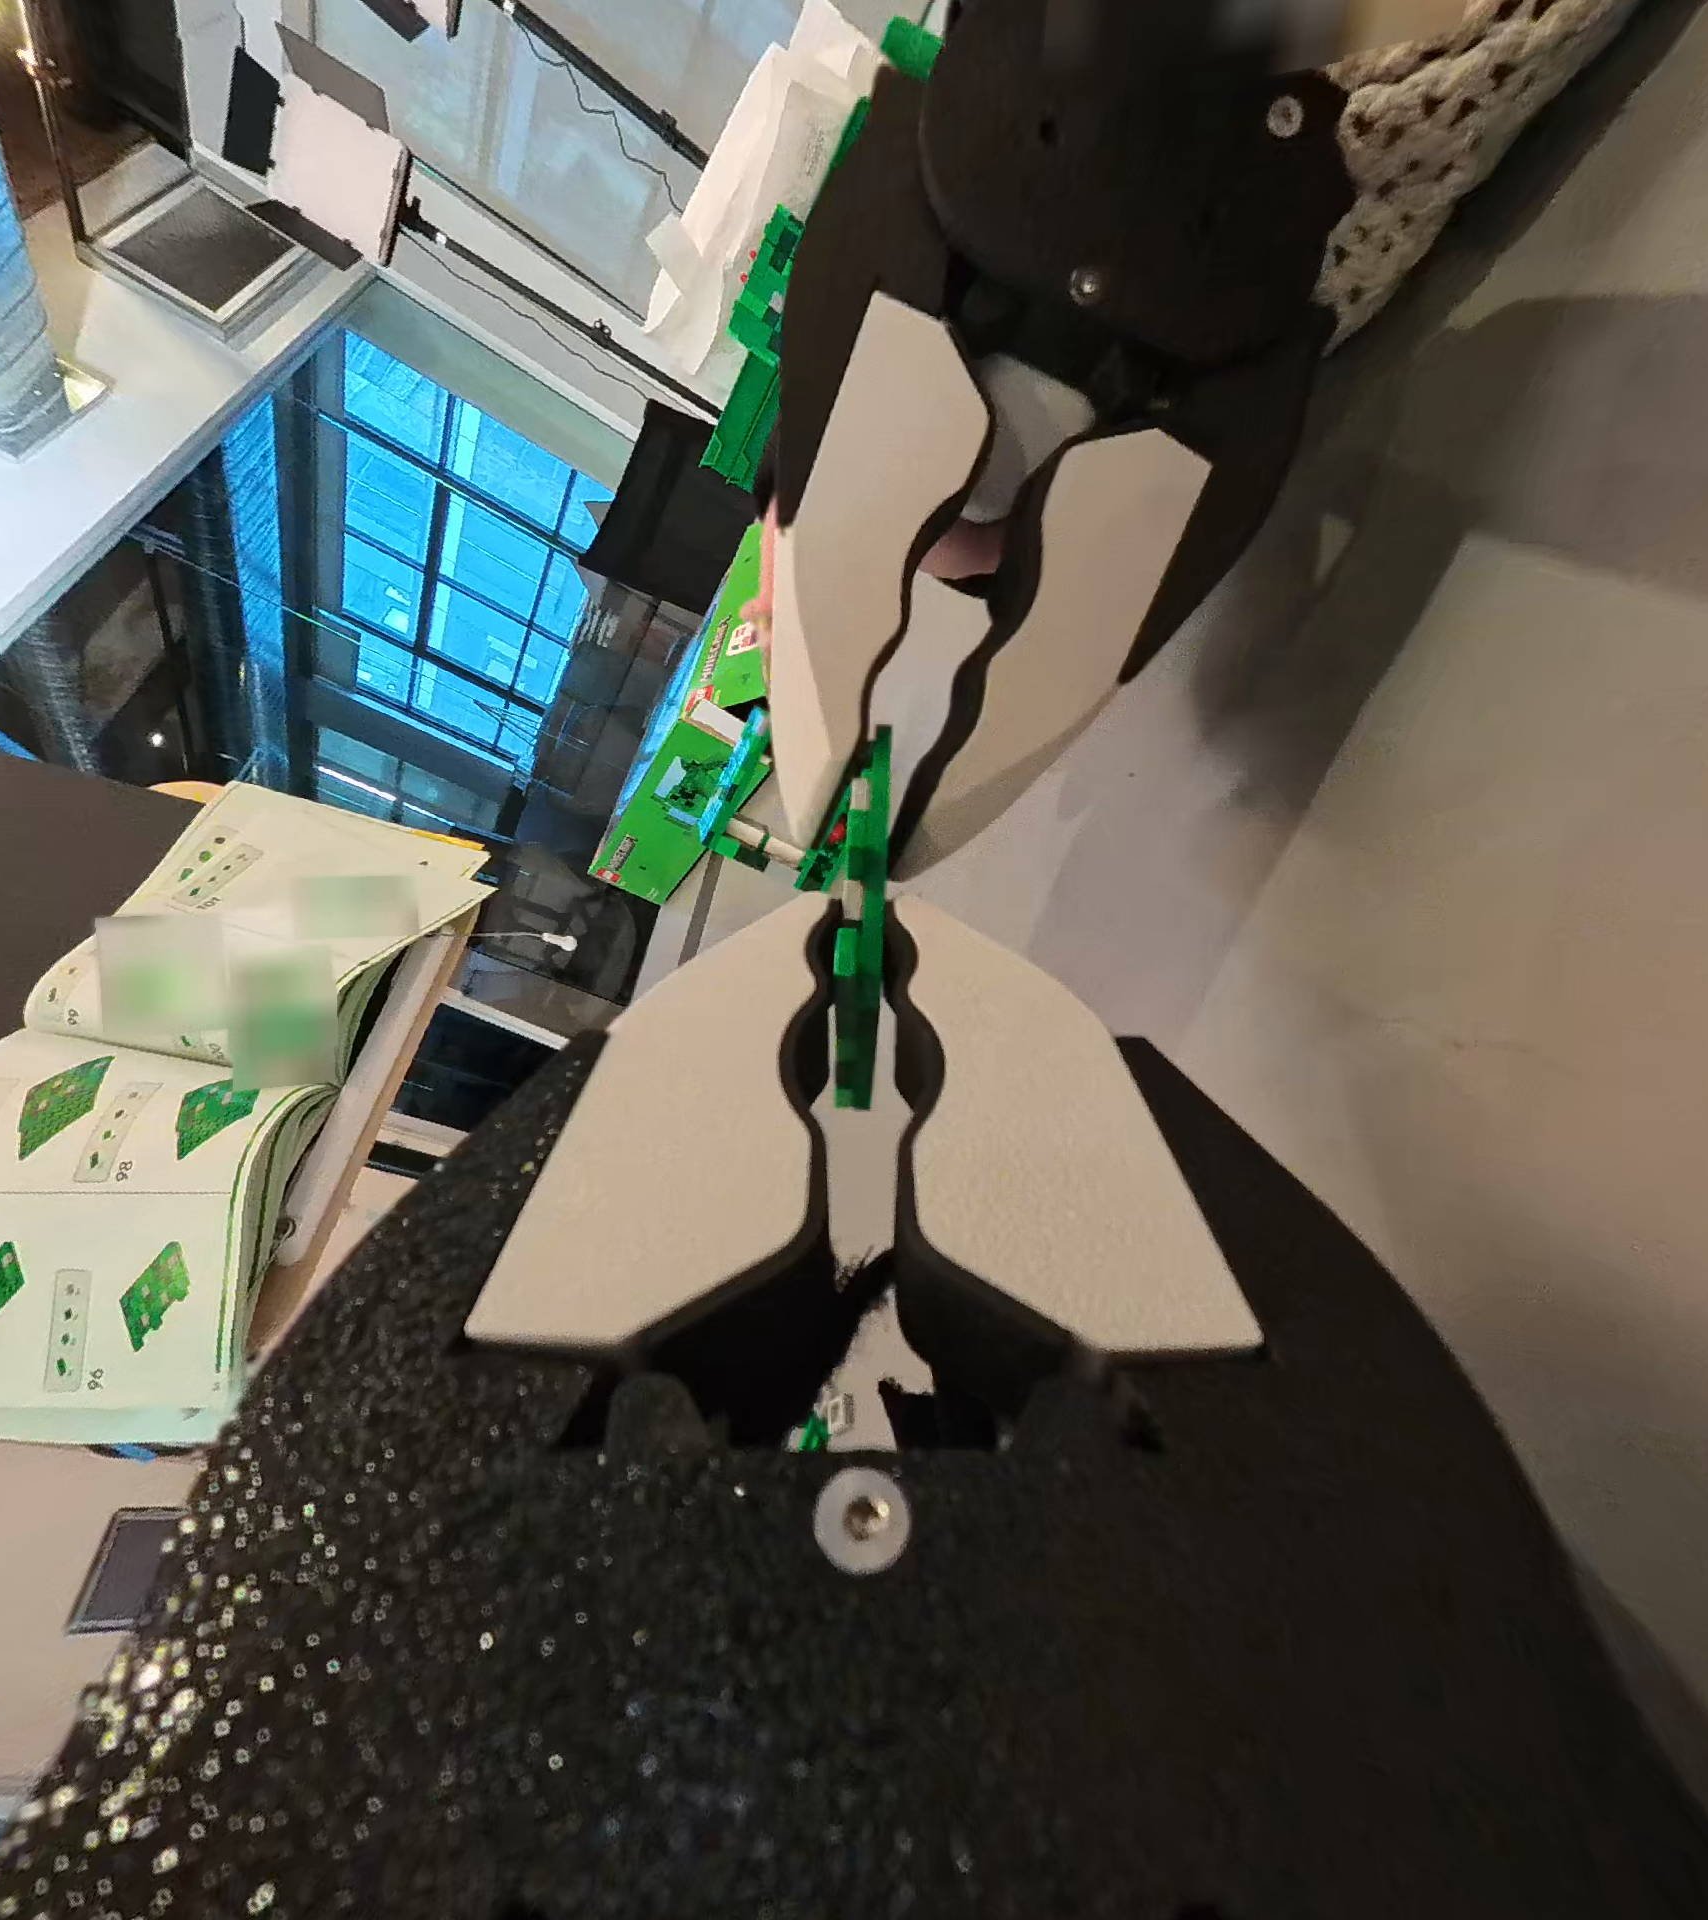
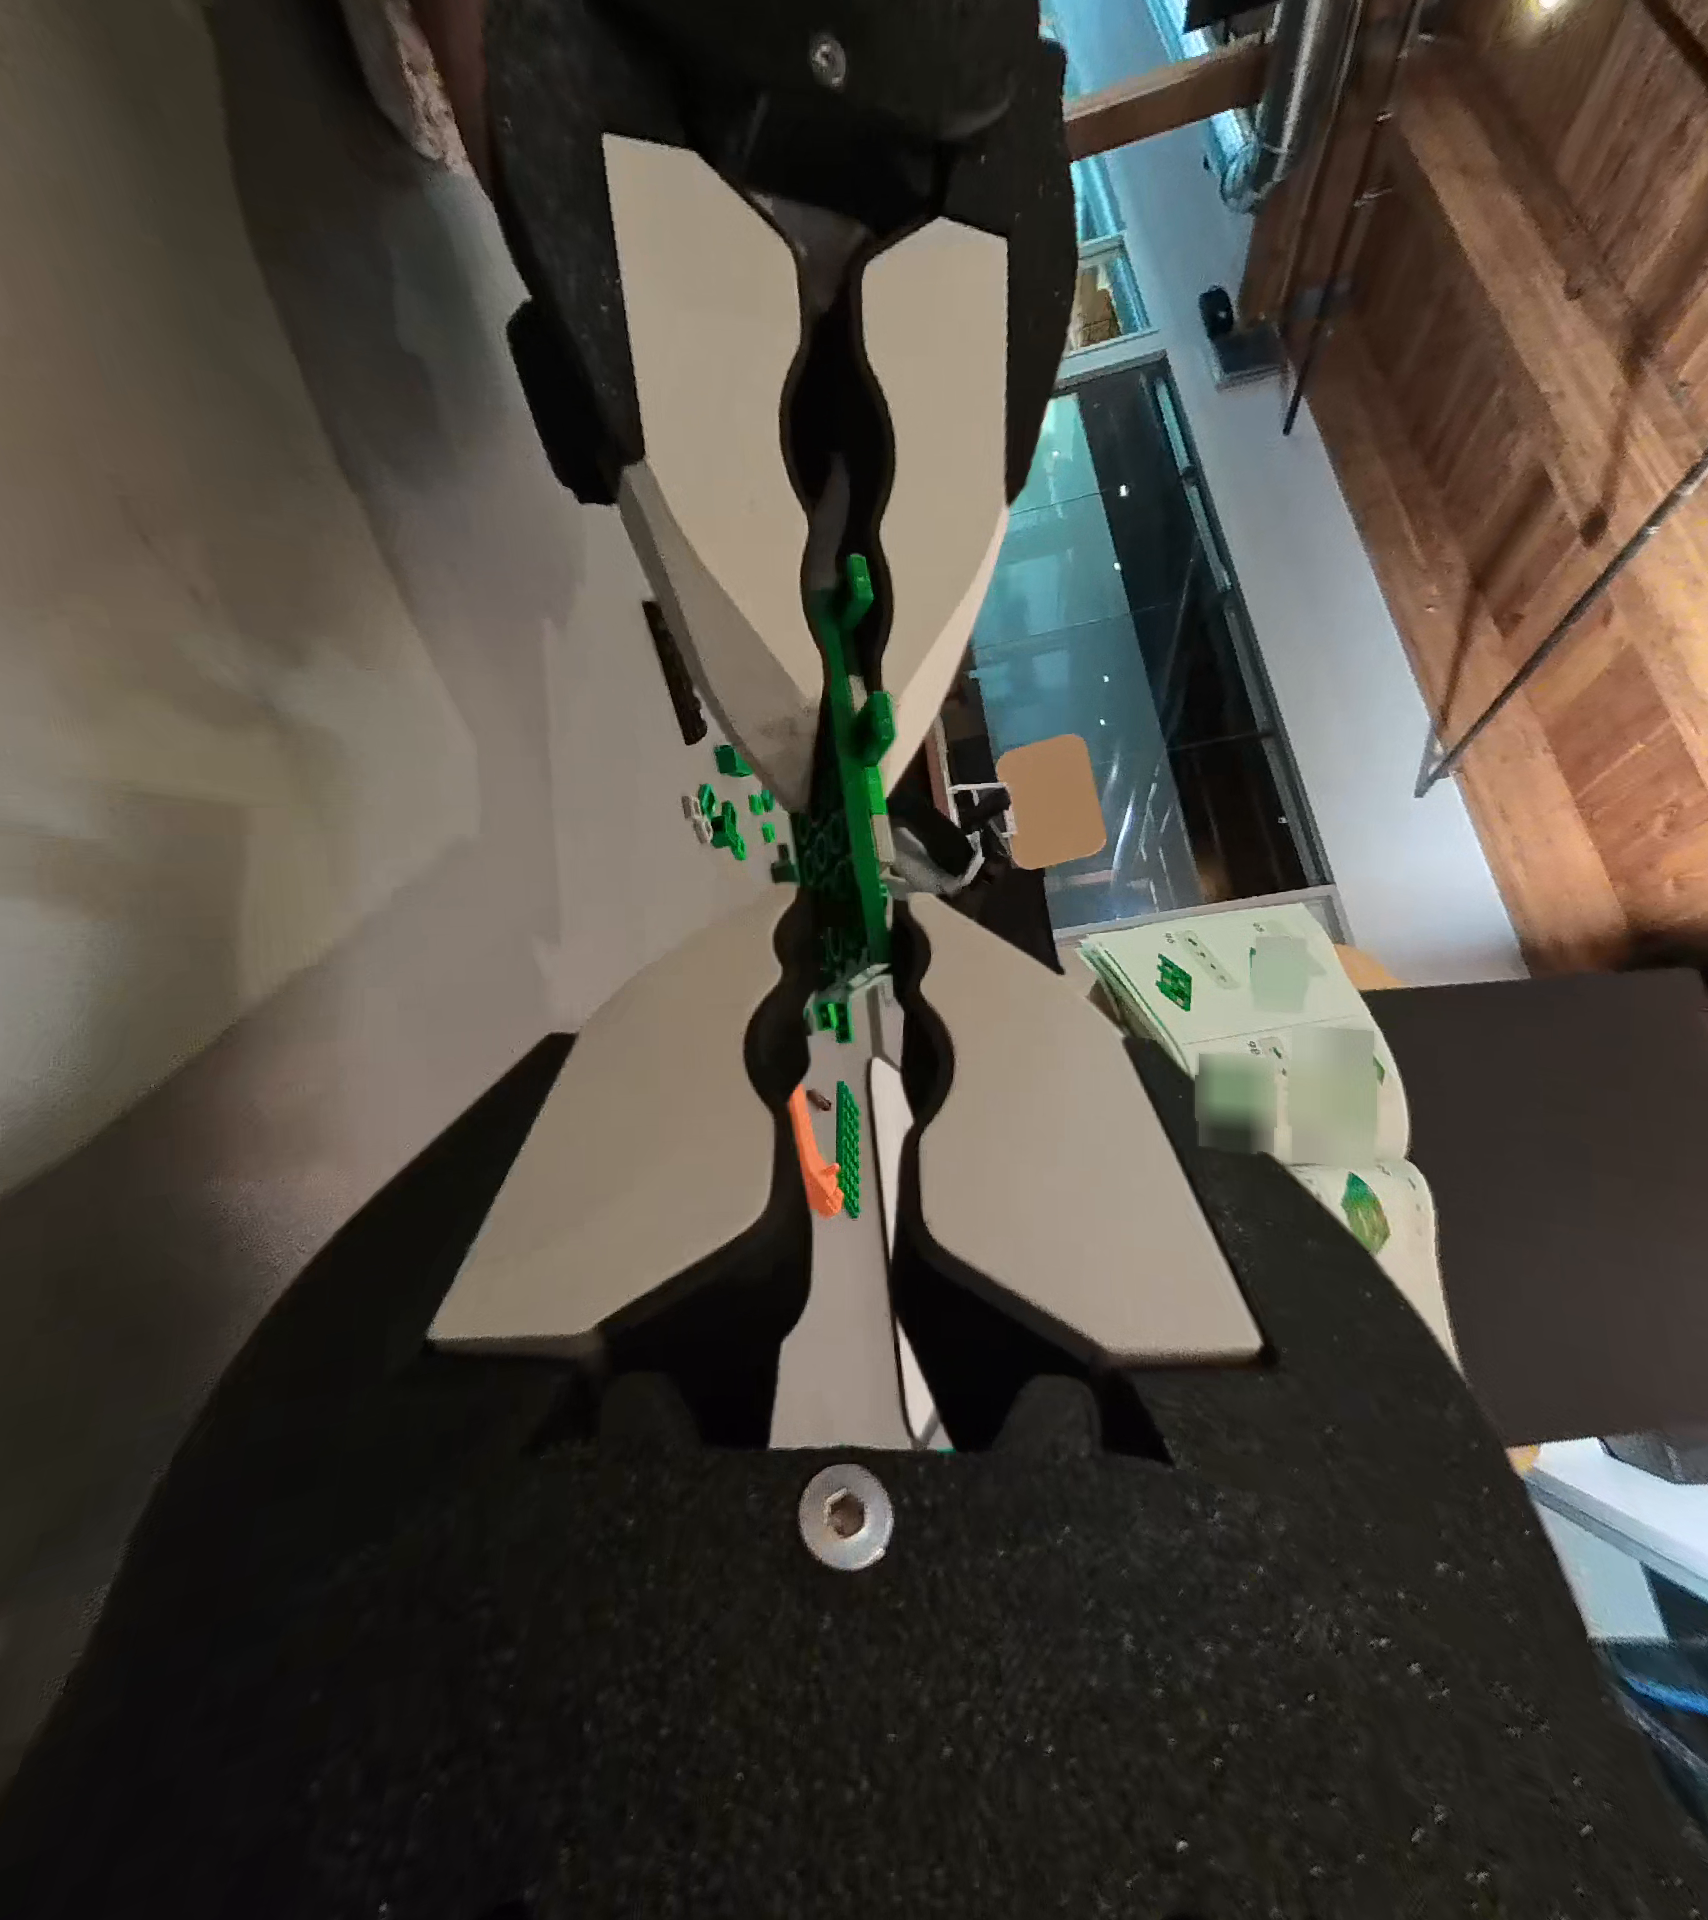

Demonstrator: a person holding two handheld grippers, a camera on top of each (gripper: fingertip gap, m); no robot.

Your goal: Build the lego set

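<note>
While both tools (image 1: 860, 914) pinch plate (image 1: 855, 997) edges.

The lego plate (image 2: 850, 790) is bright green with darker green patches and small white bits. Both grippers have off-white fingers (image 1: 684, 1122) on speckled black bodies. An orange tool (image 2: 817, 1164) lies beside a green studded strip (image 2: 848, 1148). The open booklet (image 1: 102, 1122) has pale green pages. The far-right wall (image 2: 1556, 416) is brown wood.

Both claws identical: black speckled foam-textured body, white wavy-edged fingers (image 1: 684, 1143), silver hex screw (image 2: 845, 1522) centred. Knit patterned sleeve (image 1: 1452, 135).
</note>
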